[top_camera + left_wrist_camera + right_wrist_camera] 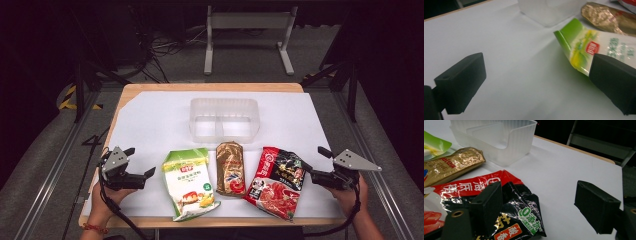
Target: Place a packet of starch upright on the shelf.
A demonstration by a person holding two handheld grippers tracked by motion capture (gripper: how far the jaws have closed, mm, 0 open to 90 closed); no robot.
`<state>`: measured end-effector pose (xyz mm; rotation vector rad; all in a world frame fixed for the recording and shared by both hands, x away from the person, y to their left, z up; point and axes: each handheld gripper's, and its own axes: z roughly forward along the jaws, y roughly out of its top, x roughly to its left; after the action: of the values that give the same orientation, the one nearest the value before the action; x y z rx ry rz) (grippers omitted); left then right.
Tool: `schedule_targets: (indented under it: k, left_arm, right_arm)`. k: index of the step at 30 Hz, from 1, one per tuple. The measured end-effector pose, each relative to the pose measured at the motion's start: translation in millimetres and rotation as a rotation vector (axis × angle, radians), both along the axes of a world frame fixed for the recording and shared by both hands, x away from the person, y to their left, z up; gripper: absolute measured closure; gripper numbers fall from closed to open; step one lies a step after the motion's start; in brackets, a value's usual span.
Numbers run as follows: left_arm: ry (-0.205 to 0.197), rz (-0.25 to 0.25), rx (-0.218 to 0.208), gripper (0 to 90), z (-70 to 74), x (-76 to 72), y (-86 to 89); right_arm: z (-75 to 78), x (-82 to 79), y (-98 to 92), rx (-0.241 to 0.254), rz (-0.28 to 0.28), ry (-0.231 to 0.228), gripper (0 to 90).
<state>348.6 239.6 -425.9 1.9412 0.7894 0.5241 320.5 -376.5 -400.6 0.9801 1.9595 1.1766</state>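
Beside green pouch [188, 183] edge, left tool [148, 175] wide (bare sheet [150, 125] around), right tool [306, 169] wide over red pouch [276, 183] corner.

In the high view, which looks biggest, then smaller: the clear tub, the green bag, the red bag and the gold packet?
1. Clear tub
2. Green bag and red bag: look about alike, so no ranking between them
3. Gold packet, clearly smallest

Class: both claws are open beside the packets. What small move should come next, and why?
Probably ease the right claw a little further onto the red and black packet and close. Its jaws stand open with the packet's corner just inside one of them, not yet pinched. The clear tub behind the row sits empty, a likely place for it. The left claw is open too, beside the green packet.
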Motion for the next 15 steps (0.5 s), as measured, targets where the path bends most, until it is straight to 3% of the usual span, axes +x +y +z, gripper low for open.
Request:
schedule_targets:
  k: [3,4,5,7,9,14,15]
  left_arm:
    - [0.037,-0.012,-0.041,4.3,-0.2,0.0,-0.8]
    - [0.079,-0.049,-0.082,6.4,-1.6,-0.5,-1.8]
    - [0.079,-0.049,-0.082,8.1,-1.6,-0.5,-1.8]
    - [0.127,-0.092,-0.105,11.7,-3.7,-0.4,-4.6]
    - [0.171,-0.102,-0.129,11.9,-6.5,0.5,-6.7]
    - [0.281,-0.123,-0.132,12.9,-15.0,2.8,-12.6]
    - [0.291,-0.119,-0.114,12.7,-16.2,2.8,-14.3]
  right_arm:
    - [-0.6,-0.7,1.4,-0.012,0.016,0.009,24.0]
    - [-0.2,-0.5,2.2,-0.012,0.019,0.011,24.0]
    - [-0.2,-0.5,2.2,-0.012,0.019,0.011,24.0]
    - [0.3,0.4,4.2,-0.019,0.026,0.011,24.5]
    - [0.2,1.8,6.6,-0.028,0.030,0.015,24.5]
    - [-1.5,5.0,11.6,-0.034,0.050,0.026,24.3]
    - [-1.3,5.6,12.5,-0.033,0.054,0.027,24.2]
